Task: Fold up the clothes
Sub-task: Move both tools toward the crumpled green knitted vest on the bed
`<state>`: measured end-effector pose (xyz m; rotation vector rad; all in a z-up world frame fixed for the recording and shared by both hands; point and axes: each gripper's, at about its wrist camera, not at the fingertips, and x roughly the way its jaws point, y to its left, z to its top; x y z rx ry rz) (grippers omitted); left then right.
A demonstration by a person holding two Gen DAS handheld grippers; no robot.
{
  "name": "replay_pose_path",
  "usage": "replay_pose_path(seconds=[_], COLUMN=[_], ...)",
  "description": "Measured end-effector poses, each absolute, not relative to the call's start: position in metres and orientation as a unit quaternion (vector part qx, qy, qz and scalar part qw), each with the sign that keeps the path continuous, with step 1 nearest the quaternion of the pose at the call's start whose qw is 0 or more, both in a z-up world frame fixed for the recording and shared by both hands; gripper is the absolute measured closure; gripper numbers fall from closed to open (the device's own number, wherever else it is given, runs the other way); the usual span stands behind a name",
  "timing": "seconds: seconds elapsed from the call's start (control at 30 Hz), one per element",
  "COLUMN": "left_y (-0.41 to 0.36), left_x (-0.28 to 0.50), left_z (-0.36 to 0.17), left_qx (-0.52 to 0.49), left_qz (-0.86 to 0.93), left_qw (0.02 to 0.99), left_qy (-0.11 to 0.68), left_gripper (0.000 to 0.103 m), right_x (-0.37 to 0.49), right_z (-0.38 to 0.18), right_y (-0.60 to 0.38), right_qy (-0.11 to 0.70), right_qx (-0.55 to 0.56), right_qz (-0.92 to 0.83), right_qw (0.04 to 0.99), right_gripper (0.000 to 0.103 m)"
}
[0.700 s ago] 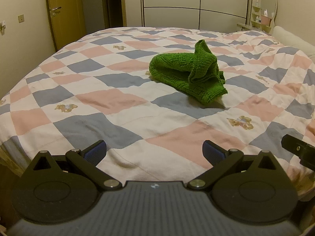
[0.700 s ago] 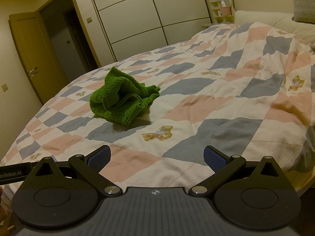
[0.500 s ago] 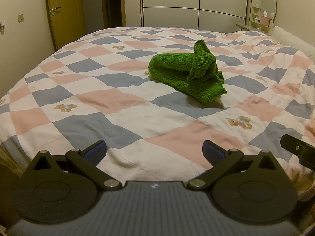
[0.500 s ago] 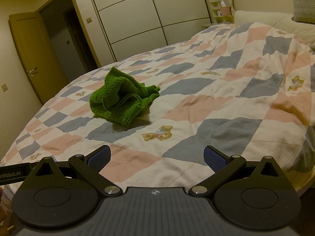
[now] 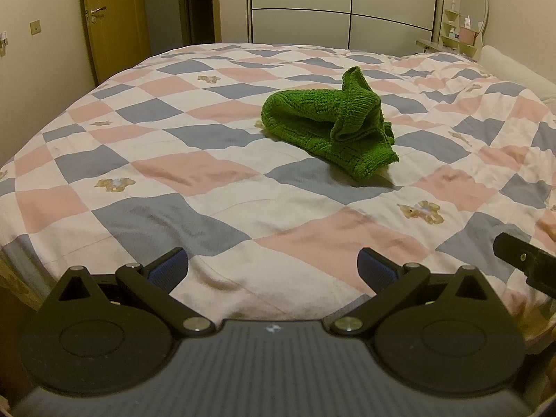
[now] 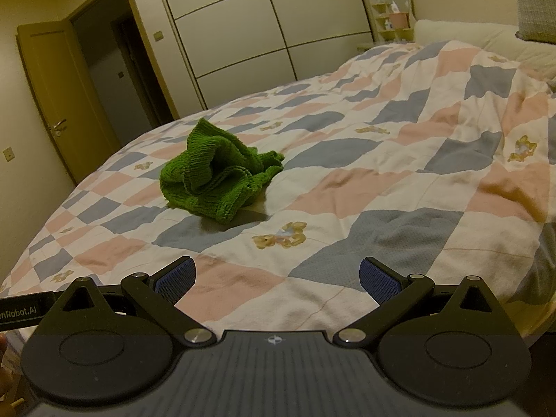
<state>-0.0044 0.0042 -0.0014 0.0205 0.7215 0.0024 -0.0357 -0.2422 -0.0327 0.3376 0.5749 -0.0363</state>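
Note:
A green knitted garment (image 5: 330, 132) lies crumpled in a heap on the checked quilt (image 5: 194, 173), a little right of centre in the left wrist view. The right wrist view has the same heap (image 6: 215, 180) left of centre, well ahead of the fingers. My left gripper (image 5: 272, 267) hangs open over the near edge of the bed, nothing between its blue pads (image 5: 170, 266). My right gripper (image 6: 276, 278) is open too and holds nothing, some way short of the garment.
The quilt (image 6: 382, 180) covers a wide bed. A wooden door (image 5: 111, 17) and a dark doorway stand at the back left, a white wardrobe (image 5: 333, 3) behind the bed, and a shelf with a round mirror (image 5: 469, 10) at the back right. The other gripper's edge (image 5: 528, 260) shows at right.
Both grippers have drifted only slightly; the garment sits a touch lower in the left wrist view. Nothing was taken hold of or let go.

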Motion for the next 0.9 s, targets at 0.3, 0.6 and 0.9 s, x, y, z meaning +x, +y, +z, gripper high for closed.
replay_pose_path(seconds=[0.3,0.6,0.9], left_y=[0.015,0.019,0.026], left_x=[-0.008,-0.014,-0.025], left_z=[-0.001,0.002,0.008], left_qx=[-0.010,-0.012,-0.015], left_qz=[-0.001,0.000,0.000], left_qw=[0.935,0.935,0.938], left_qy=[0.354,0.353,0.347], left_gripper=[0.001,0.001,0.001], right_x=[-0.039,-0.042,-0.049], right_z=[-0.027,-0.022,-0.016], right_y=[-0.237,-0.233,-0.228], right_qy=[0.277,0.274,0.266], right_qx=[0.159,0.154,0.151], right_qz=[-0.013,-0.007,-0.003], right_qw=[0.947,0.949,0.952], right_gripper=[0.000,0.000,0.000])
